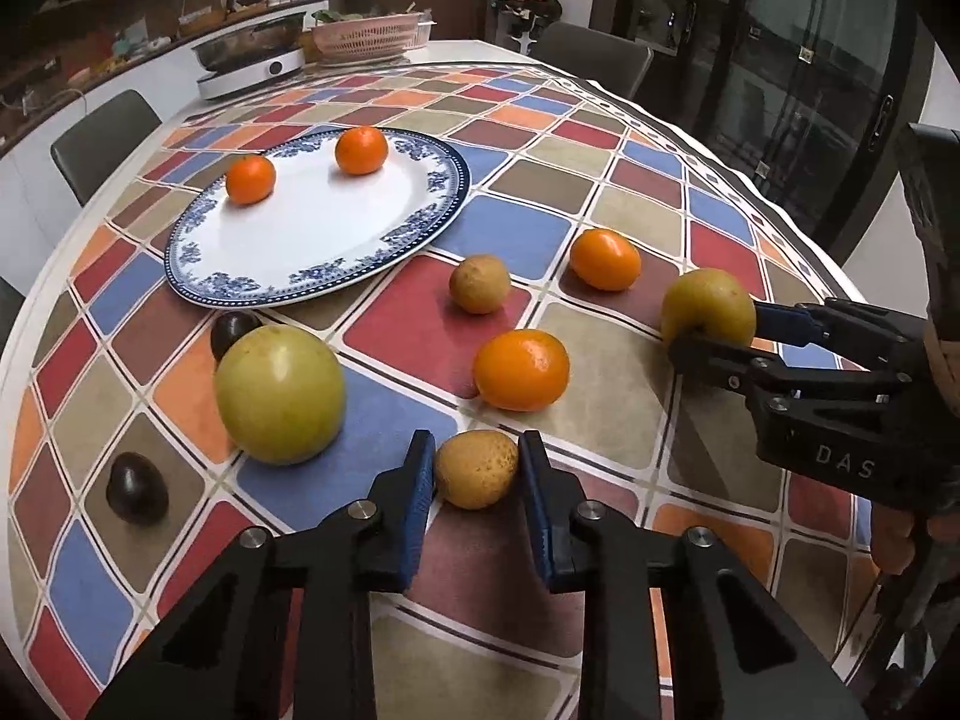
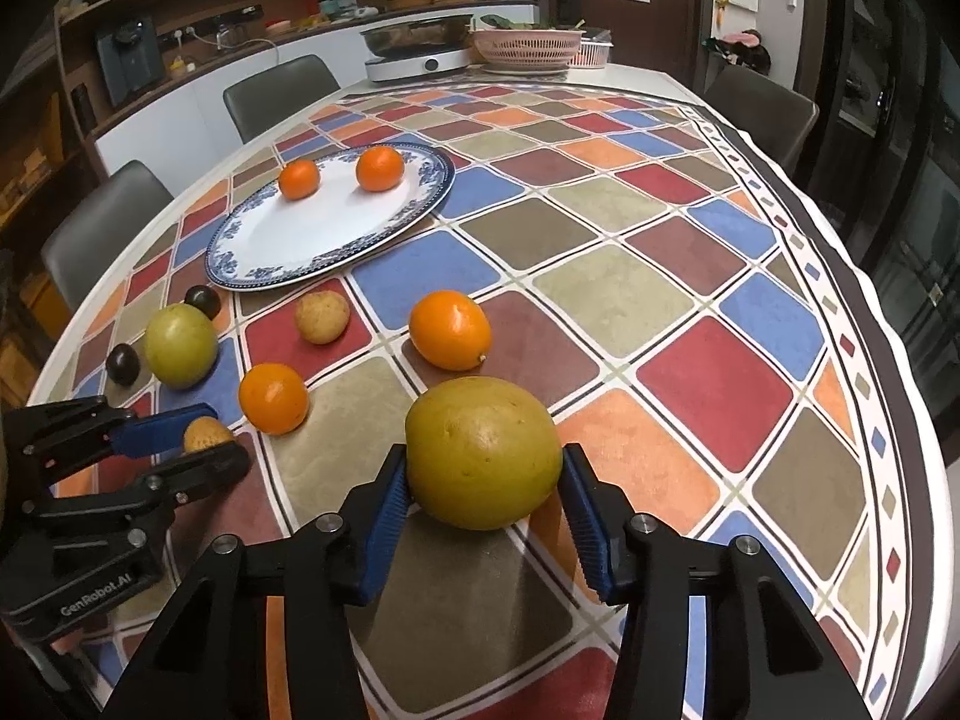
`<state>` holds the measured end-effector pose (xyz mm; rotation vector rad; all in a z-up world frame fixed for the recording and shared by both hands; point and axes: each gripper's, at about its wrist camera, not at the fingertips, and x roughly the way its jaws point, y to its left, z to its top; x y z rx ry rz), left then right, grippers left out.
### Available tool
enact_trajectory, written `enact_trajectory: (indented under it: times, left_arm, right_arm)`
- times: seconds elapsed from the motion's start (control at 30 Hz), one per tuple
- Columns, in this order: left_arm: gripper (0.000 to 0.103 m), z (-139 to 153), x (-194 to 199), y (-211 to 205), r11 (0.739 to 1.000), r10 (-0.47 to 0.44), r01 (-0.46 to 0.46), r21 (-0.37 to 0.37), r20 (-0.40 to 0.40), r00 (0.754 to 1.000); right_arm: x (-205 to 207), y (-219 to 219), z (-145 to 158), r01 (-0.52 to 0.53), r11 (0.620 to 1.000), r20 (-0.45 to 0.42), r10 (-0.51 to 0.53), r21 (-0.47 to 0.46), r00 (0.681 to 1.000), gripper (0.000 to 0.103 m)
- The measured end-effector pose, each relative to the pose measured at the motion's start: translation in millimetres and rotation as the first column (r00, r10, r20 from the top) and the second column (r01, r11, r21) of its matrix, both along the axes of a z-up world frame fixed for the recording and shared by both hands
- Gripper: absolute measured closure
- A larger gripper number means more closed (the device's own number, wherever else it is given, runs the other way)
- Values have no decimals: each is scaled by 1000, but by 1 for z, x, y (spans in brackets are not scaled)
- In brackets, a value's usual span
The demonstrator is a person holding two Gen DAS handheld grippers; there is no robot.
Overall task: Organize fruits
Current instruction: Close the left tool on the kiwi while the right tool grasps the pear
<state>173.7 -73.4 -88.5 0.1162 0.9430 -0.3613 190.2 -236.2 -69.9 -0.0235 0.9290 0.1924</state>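
My left gripper (image 1: 477, 463) is shut on a small brown-yellow fruit (image 1: 477, 474) that rests on the checked tablecloth, both blue pads against its sides. My right gripper (image 2: 485, 471) is shut on a big yellow-green pear (image 2: 483, 450), also on the cloth; the left wrist view shows this pear (image 1: 708, 300) at the right. A blue-rimmed white plate (image 1: 312, 228) lies further back with two mandarins (image 1: 250, 179) on it. Loose on the cloth are a large green fruit (image 1: 279, 393), two oranges (image 1: 521, 369), another small brown fruit (image 1: 480, 283) and two dark fruits (image 1: 137, 487).
An electric cooker (image 1: 252, 60) and a pink basket (image 1: 366, 33) stand at the table's far end. Grey chairs (image 1: 105, 141) line the left side and the far end. The table's edge (image 2: 900, 360) curves along the right, with dark glass doors behind it.
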Motion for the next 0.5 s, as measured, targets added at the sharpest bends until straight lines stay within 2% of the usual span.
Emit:
enact_trajectory:
  times: [0.5]
  left_arm:
    - [75,18,-8,3,1000,2,-1,-20,52,999]
  right_arm:
    - [-11,3,16,-10,1000,42,9,10,999,54]
